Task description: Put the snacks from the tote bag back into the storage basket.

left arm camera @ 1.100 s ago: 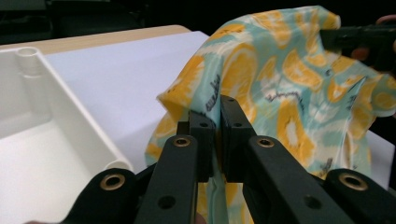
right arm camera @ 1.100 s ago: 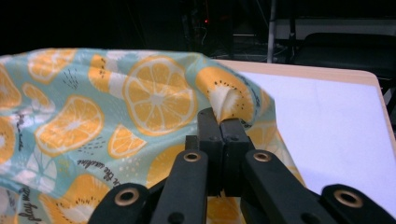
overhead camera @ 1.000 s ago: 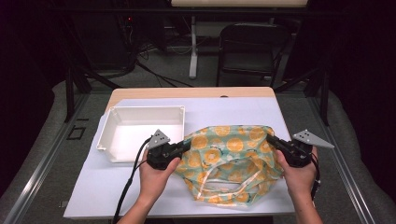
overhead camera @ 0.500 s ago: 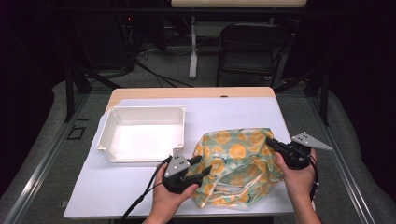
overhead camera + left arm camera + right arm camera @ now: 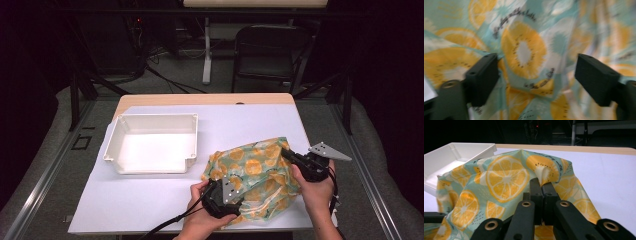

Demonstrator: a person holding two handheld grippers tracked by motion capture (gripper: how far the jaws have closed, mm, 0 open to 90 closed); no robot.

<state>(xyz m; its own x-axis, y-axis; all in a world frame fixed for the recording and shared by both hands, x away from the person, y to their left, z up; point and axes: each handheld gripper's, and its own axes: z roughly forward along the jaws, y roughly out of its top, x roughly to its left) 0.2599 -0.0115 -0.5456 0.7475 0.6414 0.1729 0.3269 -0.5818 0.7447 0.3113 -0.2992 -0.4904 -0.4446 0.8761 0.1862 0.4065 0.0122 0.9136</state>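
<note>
A teal cloth [image 5: 260, 172] printed with orange citrus slices lies bunched on the white table cover, front right. My right gripper [image 5: 287, 156] is shut on the cloth's right edge; in the right gripper view its jaws [image 5: 541, 183] pinch a raised fold of the fabric [image 5: 504, 177]. My left gripper [image 5: 239, 201] sits at the cloth's near-left side. Its jaws have just been opening and now stand wide [image 5: 536, 66], with the printed fabric [image 5: 524, 50] close behind them and nothing pressed between the pads.
A white plastic tray [image 5: 112, 145] stands at the left of the table cover [image 5: 130, 200]. The table's wooden far edge [image 5: 200, 99] runs behind it. A dark chair [image 5: 270, 50] stands beyond the table.
My left gripper has moved right and toward the near edge, carrying the cloth's left side over into a bunch, and its jaws have opened. The right gripper has stayed put.
</note>
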